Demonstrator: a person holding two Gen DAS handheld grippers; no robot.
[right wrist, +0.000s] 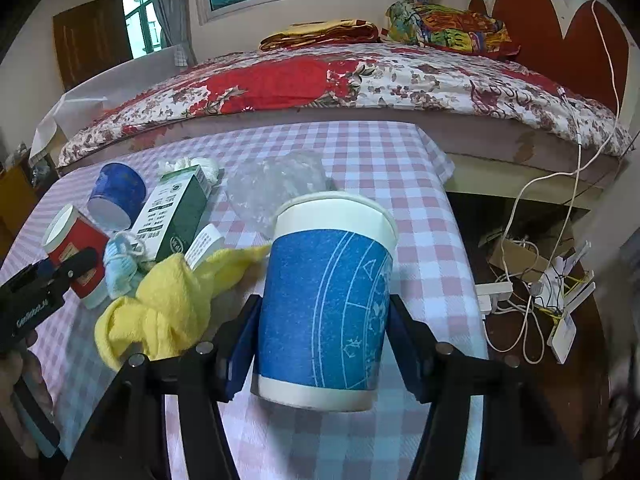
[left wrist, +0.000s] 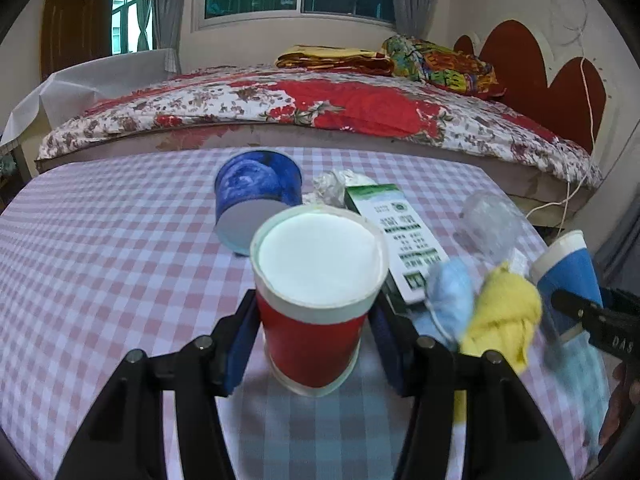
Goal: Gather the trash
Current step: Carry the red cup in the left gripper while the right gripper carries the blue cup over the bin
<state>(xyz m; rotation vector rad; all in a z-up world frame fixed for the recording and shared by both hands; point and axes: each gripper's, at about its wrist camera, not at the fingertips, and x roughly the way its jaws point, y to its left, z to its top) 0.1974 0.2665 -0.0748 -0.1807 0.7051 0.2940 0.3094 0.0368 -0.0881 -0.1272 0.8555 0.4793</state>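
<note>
Only the right wrist view shows the cables (right wrist: 532, 288) on the floor at right. The left gripper (left wrist: 316, 336) clamps the red cup (left wrist: 314, 320); the right gripper (right wrist: 320, 340) clamps the blue cup (right wrist: 324, 312), both at frame centre. The yellow cloth (right wrist: 160, 312), carton (right wrist: 176, 216) and a toppled dark-blue cup (left wrist: 256, 196) crowd the table (left wrist: 100, 260); the clear plastic (left wrist: 488, 220) is blurred.

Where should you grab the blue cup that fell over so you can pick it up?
Grip the tipped blue cup across its round side wall, near the middle, coming down from above. It lies on its side on the checked tablecloth, mouth toward the bed, flat base toward us, so the curved wall faces up. The crumpled white paper and green carton crowd its right side, so above looks clearest.
</note>
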